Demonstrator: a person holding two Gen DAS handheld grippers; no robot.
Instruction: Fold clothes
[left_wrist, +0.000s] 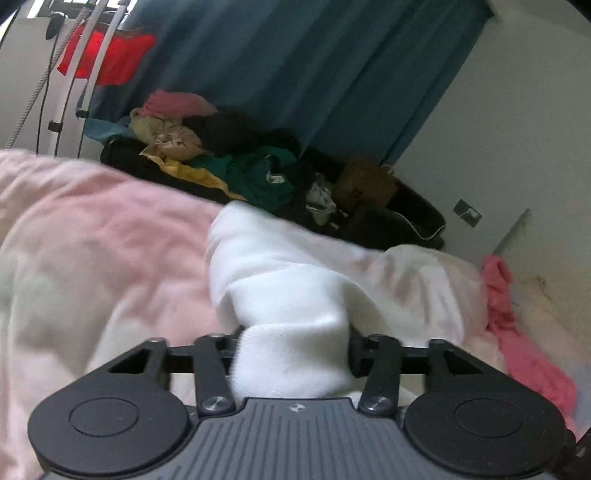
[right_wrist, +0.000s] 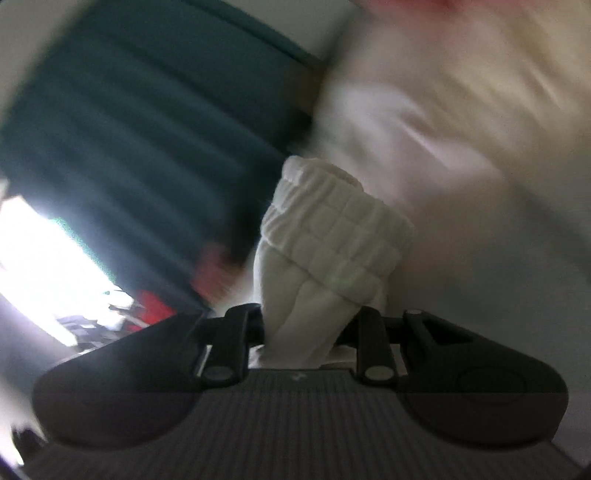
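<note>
Between both sets of jaws a white garment is clamped — left hand-held gripper on plain fabric, right hand-held gripper below the ribbed cuff at 12 o'clock; a bunched pinch may be pulled loose.

Left gripper jaws clamp white garment over pink bedding.

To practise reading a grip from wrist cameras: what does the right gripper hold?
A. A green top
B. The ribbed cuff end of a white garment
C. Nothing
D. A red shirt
B: the right gripper is clamped on the white garment, just below its ribbed cuff.
</note>
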